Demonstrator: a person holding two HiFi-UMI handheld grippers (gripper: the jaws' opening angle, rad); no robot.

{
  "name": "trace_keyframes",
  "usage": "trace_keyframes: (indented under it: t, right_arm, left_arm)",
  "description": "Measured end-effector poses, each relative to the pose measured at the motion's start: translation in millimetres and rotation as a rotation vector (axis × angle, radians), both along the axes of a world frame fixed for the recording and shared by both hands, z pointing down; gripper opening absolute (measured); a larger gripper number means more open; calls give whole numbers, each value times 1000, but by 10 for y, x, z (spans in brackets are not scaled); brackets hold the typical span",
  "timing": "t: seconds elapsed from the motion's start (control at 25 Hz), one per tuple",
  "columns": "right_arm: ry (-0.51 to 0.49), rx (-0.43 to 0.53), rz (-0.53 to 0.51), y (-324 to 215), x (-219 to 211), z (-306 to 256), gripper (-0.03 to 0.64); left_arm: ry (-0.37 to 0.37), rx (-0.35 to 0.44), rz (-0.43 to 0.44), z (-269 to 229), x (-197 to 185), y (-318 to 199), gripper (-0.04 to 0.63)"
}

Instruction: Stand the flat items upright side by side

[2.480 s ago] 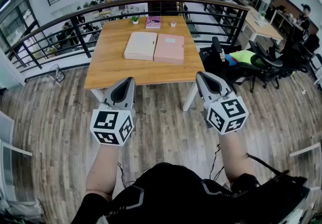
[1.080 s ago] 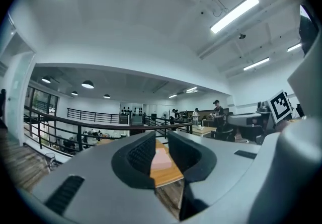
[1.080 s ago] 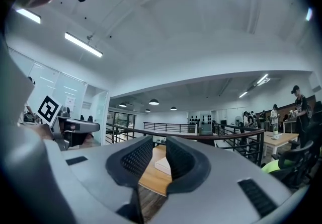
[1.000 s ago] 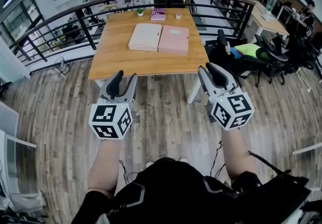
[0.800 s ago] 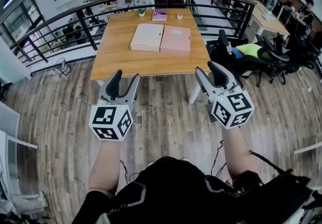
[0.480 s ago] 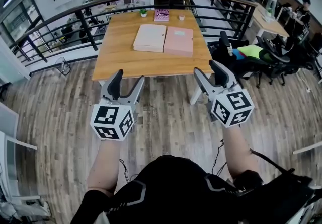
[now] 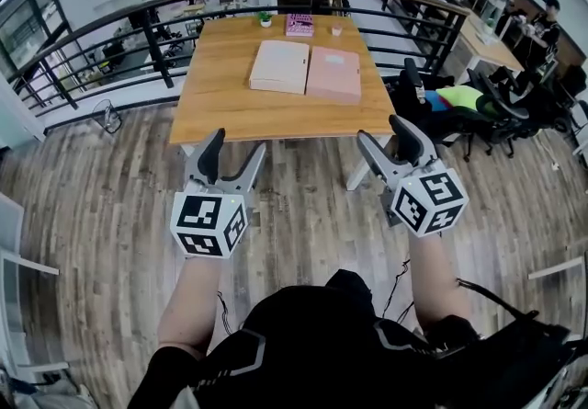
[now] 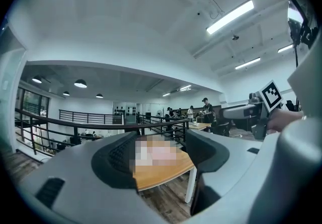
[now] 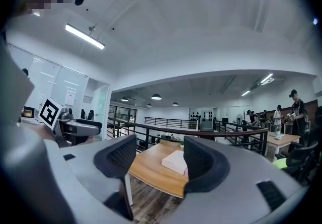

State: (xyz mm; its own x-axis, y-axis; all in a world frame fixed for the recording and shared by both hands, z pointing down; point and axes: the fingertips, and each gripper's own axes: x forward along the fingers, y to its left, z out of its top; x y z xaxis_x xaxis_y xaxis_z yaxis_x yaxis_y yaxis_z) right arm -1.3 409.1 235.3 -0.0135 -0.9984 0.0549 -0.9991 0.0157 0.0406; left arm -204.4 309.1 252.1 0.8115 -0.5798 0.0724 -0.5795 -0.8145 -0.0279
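My left claw (image 7: pixel 235 142) and right claw (image 7: pixel 383 131) just opened, empty; flat items (image 7: pixel 280 66) lie centre of the desk (image 7: pixel 220 113), well ahead between them.

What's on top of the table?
A cream box and a pink box, flat, side by side; behind them a pink book, little plant and cup. Anything under the boxes is hidden.
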Motion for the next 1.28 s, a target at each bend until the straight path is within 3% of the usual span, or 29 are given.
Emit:
trace_keyframes:
  t: [0.12,0.24,0.44,0.64,0.88,1.08,1.28]
  right_arm:
    - [26,-16,-17,-164,-69,29,324]
    - [35,-2,-34,-355,-41,25,324]
    - [-7,-5,-81,-902,112,209,324]
    - [-27,25,-188,-1542,291,218,322]
    - [-39,42,-298,-2326,633,254,322]
    - [-24,27,-345,-2854,1015,264,322]
    - [3,20,-379,-3163,1333,237,322]
  left_arm:
    - [-56,-2,-21,118,-35,-147,304]
    - [-55,-14,-35,186,-40,-295,304]
    - [-116,-13,-133,369,-81,-657,304]
    - [-100,-12,-235,344,-14,-1032,304]
    - [-160,-21,-362,375,319,-1619,304]
    - [-110,-33,-425,229,742,-2083,304]
    - [-101,-37,-413,213,1188,-2348,304]
